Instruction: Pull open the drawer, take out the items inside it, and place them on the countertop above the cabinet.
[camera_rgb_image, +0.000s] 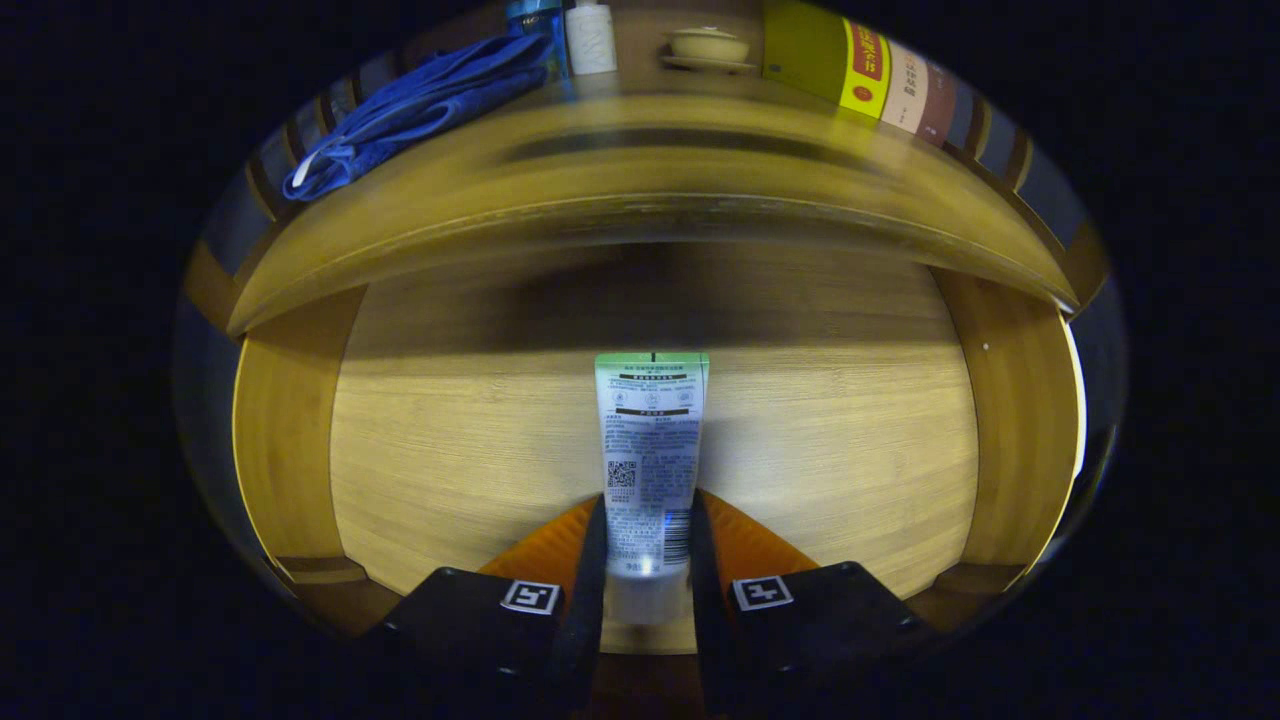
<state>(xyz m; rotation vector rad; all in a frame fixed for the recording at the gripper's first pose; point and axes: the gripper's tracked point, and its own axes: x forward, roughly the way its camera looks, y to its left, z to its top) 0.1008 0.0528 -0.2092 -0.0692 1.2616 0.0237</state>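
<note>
The gripper (648, 520) has its two fingers closed in against the sides of a white plastic squeeze tube with a green crimped end and printed back label (650, 450), pinching it near the cap end, so the tube runs straight ahead from between the fingers out over the pale wood-grain floor of the open drawer (850, 460). Whether the tube rests on that floor or is already raised off it I cannot tell. The tube looks light and soft-walled: it should give under pressure, and its glossy skin may slip if the pinch is weak, while a hard squeeze could dent it or push contents toward the cap. The stiffer shoulder by the cap, about where the fingers sit, seems the soundest place to hold. Beyond the drawer lies the wooden countertop (640, 160), bearing a crumpled blue cloth (420, 100), a white bottle (590, 38), a small lidded ceramic cup on a saucer (708, 46) and a row of upright books (870, 75).
</note>
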